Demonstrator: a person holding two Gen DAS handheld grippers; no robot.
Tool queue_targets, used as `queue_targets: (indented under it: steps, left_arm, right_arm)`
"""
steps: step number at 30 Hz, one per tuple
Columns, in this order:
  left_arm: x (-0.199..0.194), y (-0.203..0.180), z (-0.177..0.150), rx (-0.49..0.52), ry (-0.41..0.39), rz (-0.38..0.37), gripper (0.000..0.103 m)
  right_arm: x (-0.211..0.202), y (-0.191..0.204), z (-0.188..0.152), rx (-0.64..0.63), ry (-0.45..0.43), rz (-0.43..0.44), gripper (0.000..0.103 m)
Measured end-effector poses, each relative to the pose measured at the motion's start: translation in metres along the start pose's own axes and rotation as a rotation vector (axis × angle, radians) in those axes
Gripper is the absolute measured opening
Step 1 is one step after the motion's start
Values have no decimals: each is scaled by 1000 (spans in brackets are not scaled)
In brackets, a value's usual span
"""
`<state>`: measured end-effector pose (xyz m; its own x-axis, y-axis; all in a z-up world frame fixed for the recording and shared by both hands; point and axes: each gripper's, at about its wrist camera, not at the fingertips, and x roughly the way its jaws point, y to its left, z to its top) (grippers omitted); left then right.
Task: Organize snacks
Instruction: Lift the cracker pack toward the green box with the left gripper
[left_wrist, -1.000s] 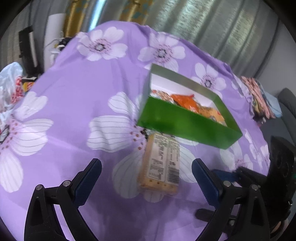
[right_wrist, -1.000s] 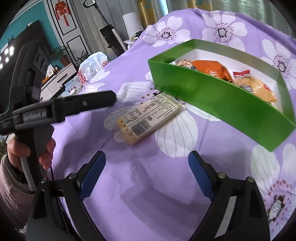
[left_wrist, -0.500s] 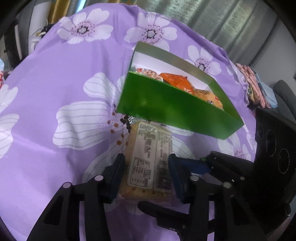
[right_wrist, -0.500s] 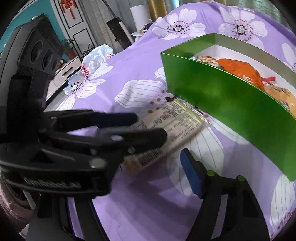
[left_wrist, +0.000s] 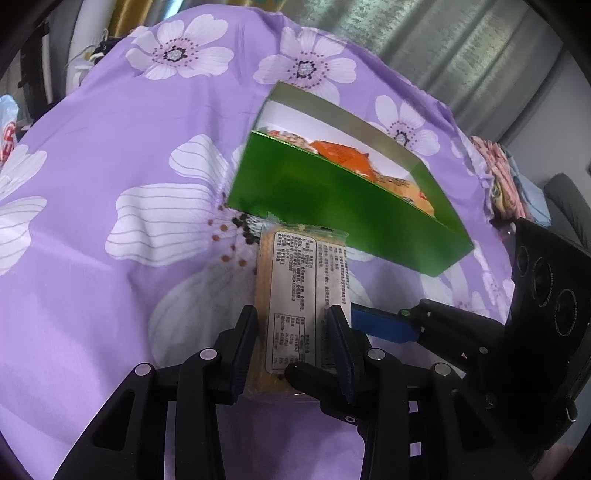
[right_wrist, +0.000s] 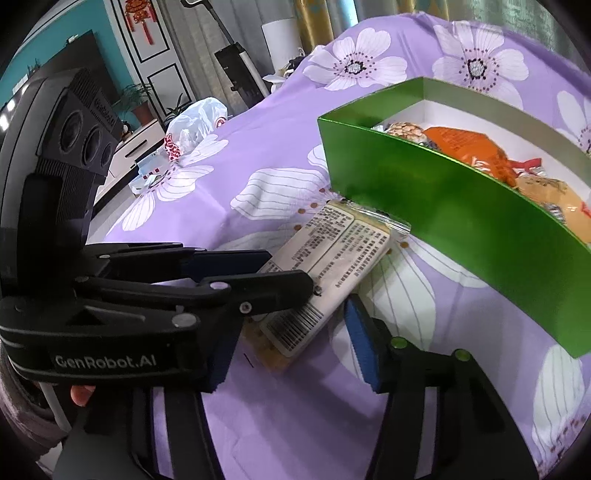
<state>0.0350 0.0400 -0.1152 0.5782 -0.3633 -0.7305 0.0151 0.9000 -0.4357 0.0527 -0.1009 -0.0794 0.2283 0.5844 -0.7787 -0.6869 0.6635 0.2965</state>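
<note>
Left gripper (left_wrist: 291, 343) angled down, clamped on cracker packet (left_wrist: 301, 291); right gripper (right_wrist: 295, 350) alongside, jaws closing, not yet pressing.

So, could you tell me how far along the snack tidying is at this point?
Done: several snack packets, an orange packet among them, already lie in the green box. In hand: the left gripper has just closed on the cracker packet; the right gripper has been closing around the same packet's end. Left: lifting the packet into the box.

At my 12 o'clock hang grey curtains (left_wrist: 461, 62); at my 10 o'clock stand a teal wall (right_wrist: 44, 48), a white cabinet (right_wrist: 129, 147) and potted plants (right_wrist: 138, 99).
</note>
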Motion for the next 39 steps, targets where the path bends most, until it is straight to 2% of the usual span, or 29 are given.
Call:
queue_targets:
  steps: [11, 25, 35, 39]
  left_arm:
    - [-16, -42, -2, 62, -29, -14, 39]
    - [-24, -84, -10, 128, -26, -25, 39]
    - [-28, -85, -24, 112, -17, -31, 39]
    - [-35, -80, -29, 102, -18, -10, 39]
  right_arm:
    - [-46, 0, -13, 11, -52, -37, 55]
    - [-87, -7, -33, 46, -103, -57, 55]
    - [-92, -5, -45, 64, -100, -47, 55]
    - [-88, 4, -46, 46, -104, -29, 55]
